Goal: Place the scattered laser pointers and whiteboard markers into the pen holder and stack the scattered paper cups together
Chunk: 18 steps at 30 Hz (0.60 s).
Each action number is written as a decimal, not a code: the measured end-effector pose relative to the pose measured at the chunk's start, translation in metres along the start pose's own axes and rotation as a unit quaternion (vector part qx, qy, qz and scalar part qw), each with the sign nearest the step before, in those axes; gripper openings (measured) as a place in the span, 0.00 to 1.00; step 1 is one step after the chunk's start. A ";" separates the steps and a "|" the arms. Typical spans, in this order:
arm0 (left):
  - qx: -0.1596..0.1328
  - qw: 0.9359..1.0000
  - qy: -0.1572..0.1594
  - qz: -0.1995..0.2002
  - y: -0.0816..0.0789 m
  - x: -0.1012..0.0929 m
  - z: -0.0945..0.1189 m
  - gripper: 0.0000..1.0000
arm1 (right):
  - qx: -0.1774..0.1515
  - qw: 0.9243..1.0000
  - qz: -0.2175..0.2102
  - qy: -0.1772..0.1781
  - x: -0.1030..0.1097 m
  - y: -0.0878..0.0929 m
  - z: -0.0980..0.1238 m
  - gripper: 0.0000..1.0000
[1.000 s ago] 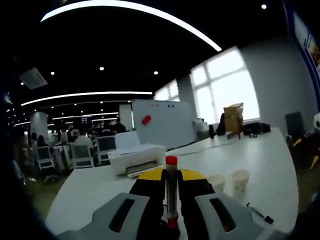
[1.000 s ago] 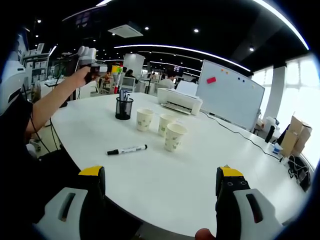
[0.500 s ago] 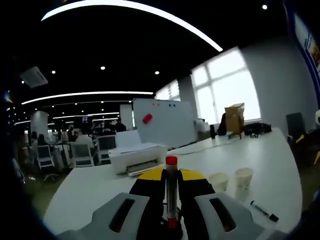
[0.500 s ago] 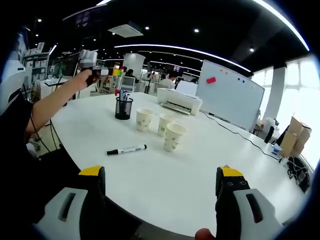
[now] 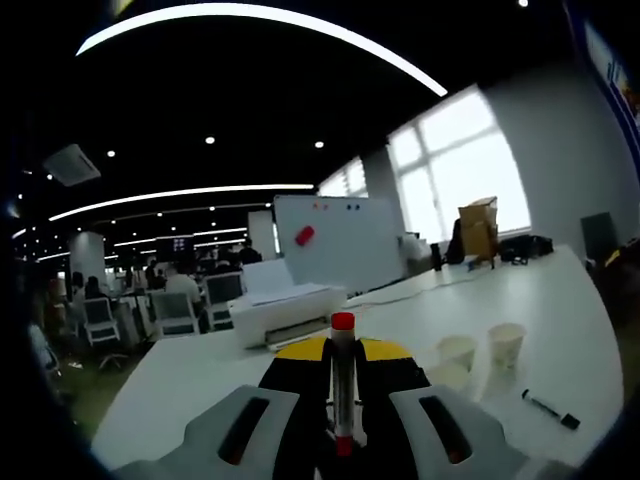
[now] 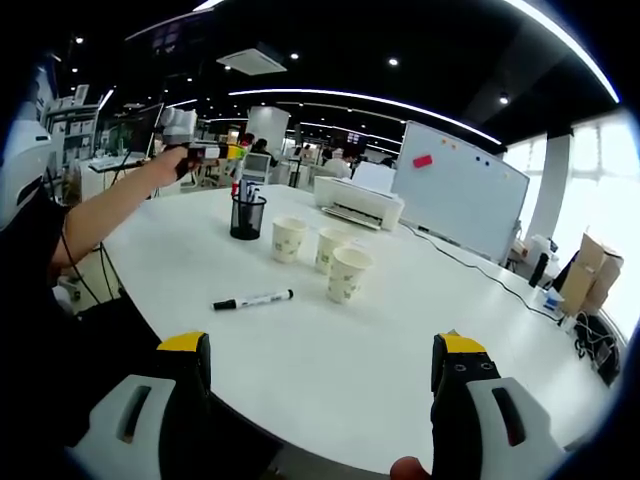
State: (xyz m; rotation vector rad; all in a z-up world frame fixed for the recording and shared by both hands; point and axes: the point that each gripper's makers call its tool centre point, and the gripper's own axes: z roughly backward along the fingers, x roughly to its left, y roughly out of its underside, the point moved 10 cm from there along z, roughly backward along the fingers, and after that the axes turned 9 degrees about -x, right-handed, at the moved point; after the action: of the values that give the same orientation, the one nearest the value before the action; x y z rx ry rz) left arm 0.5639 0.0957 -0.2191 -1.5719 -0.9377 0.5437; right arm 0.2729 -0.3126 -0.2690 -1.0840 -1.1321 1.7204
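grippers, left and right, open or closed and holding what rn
Left gripper: closed on a red-capped marker.
Right gripper: open, holding nothing.

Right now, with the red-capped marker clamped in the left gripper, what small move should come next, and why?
Probably lower the left gripper toward the pen holder and bring the red-capped marker over its open top. The marker is clamped between the jaws, and in the right gripper view the gripper is held above and left of the holder.

Open-plan office with a dark ceiling crossed by curved light strips (image 6: 360,98). A whiteboard (image 6: 460,190) stands behind the white table (image 6: 330,350); bright windows (image 5: 465,165) lie beside the whiteboard.
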 end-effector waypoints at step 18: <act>-0.013 1.000 -0.010 -0.013 0.011 0.004 -0.001 0.14 | 0.000 1.000 -0.004 0.003 -0.001 0.003 0.001 0.87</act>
State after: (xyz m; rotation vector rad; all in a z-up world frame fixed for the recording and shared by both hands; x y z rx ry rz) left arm 0.5698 0.0978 -0.2284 -1.5773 -0.9830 0.5324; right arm 0.2719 -0.3148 -0.2709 -1.0816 -1.1309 1.7102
